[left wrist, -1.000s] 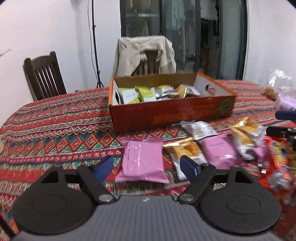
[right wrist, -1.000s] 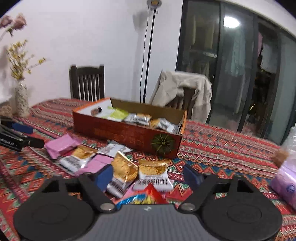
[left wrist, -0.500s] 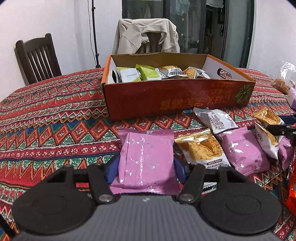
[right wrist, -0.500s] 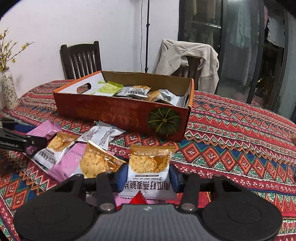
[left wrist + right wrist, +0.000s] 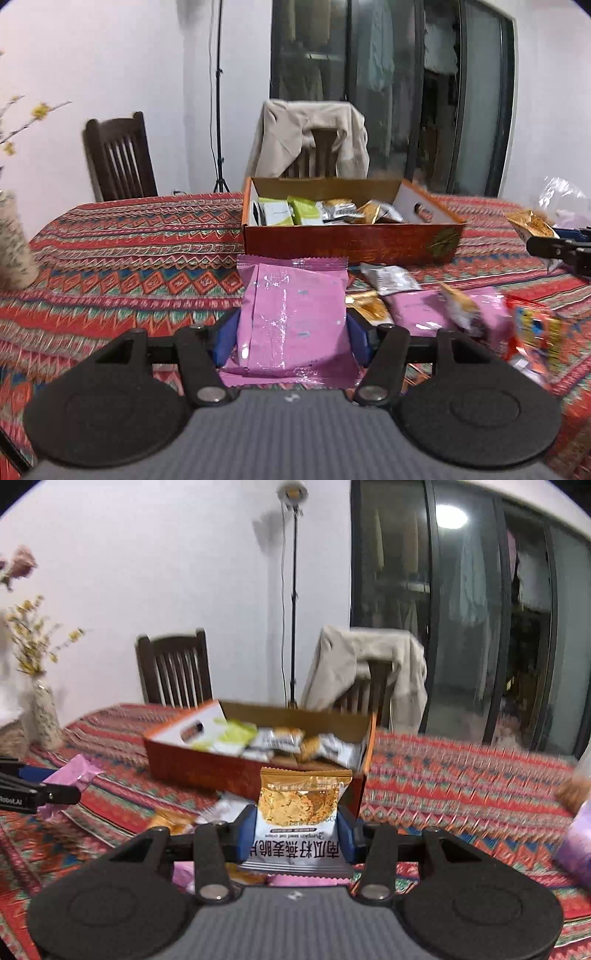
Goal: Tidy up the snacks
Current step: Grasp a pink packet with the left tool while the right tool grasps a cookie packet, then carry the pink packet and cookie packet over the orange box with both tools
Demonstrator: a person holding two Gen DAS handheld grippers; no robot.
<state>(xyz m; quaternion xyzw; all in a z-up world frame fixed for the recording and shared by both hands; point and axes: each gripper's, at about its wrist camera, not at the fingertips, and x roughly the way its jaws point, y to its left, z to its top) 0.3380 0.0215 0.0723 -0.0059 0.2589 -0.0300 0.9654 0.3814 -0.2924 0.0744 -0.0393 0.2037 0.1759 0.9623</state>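
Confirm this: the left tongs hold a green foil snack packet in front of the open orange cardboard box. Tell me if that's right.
Not quite: the foil snack packet is pink, not green, as the left wrist view shows. The left tongs do hold it in front of the open orange cardboard box.

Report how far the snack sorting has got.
Done: several packets already lie in the box. In hand: the left hand-held gripper grips a pink packet; the right hand-held gripper grips a gold packet. Left: loose packets on the tablecloth.
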